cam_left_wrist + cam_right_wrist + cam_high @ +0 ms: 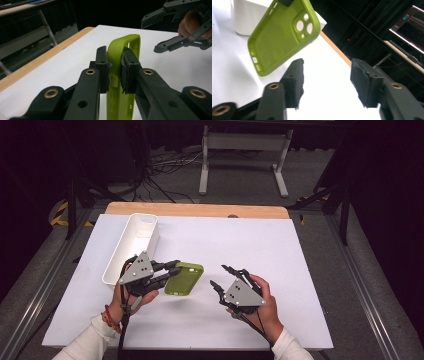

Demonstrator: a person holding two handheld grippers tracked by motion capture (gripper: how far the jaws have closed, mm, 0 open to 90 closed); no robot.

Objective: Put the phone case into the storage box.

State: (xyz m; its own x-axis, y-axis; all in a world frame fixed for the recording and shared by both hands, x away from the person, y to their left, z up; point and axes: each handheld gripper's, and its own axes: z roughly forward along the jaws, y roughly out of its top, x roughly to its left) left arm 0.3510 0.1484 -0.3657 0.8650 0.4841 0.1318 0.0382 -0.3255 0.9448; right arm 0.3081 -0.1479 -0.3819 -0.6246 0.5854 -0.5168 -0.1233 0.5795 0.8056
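A: What does the left gripper [167, 272] have?

B: A lime-green phone case [184, 278], soft-looking, with camera cutouts at one end. The jaws are clamped on its side wall, one pad [102, 65] on each face of the rim.

A: Where is it?

B: Lifted off the white table [250, 245], tilted, just beside the white bin [131, 246].

A: And the right gripper [221, 275]?

B: Near the case but apart, jaws spread wide, holding nothing.

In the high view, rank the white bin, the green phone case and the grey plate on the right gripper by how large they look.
1. white bin, clearly the longest.
2. green phone case.
3. grey plate on the right gripper; it looks only slightly smaller than the case, so that order is unsure.
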